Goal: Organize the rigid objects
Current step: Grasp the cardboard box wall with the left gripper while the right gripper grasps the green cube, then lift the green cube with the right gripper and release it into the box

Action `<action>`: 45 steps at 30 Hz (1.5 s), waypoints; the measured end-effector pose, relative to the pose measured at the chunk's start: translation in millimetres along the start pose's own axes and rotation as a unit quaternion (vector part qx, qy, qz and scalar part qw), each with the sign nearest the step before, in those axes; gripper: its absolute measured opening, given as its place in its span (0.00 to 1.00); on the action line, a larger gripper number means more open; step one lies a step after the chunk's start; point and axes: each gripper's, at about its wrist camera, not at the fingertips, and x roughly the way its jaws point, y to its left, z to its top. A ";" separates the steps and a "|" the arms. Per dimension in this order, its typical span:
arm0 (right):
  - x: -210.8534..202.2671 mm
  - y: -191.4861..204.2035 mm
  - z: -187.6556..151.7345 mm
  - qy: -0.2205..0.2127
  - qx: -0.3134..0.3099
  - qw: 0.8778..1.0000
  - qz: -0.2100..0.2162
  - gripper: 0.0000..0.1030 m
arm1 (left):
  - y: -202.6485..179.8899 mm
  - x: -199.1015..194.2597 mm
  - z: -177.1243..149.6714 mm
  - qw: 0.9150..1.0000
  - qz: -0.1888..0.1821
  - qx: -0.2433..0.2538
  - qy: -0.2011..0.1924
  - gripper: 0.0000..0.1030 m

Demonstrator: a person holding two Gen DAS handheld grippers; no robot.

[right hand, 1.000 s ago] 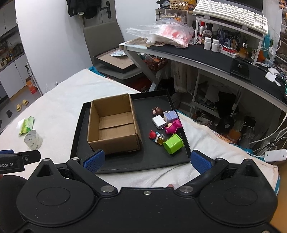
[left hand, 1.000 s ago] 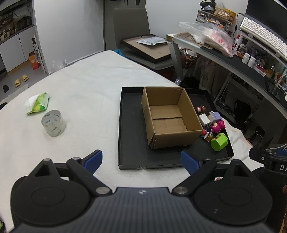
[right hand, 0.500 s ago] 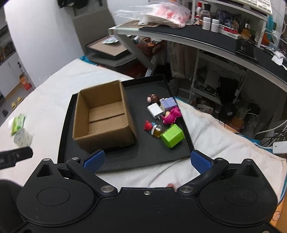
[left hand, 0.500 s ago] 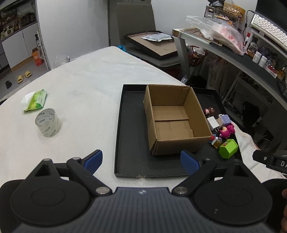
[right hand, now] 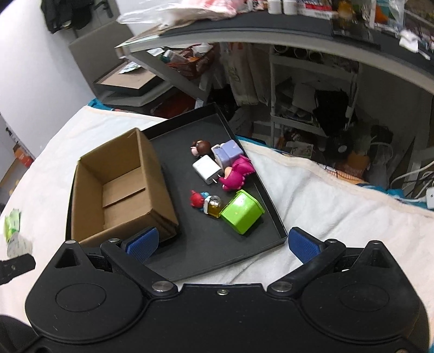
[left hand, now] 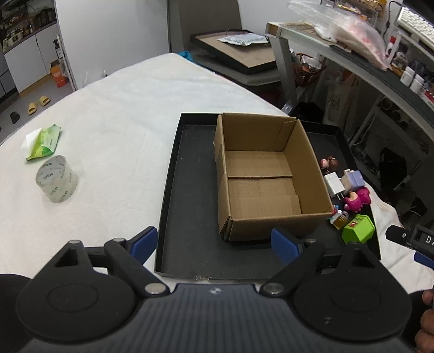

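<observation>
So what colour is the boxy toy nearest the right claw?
Bright green, seen best in the right wrist view.

White walls (left hand: 114, 35), cluttered grey desk (left hand: 352, 58) with shelves below, grey chair (left hand: 202, 24), white cloth-covered table (left hand: 122, 114)

- We count one cardboard box (right hand: 119, 190) on one black tray (right hand: 206, 255).
- Seven small items: charger (right hand: 206, 169), green cube (right hand: 242, 211), pink figure (right hand: 237, 173), four others.
- One tape roll (left hand: 57, 178), one green packet (left hand: 44, 141).
</observation>
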 end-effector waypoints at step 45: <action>153.3 -55.1 0.9 0.047 0.266 0.962 0.048 0.46 | 4.0 134.8 18.2 0.996 -0.013 -0.054 0.064 0.11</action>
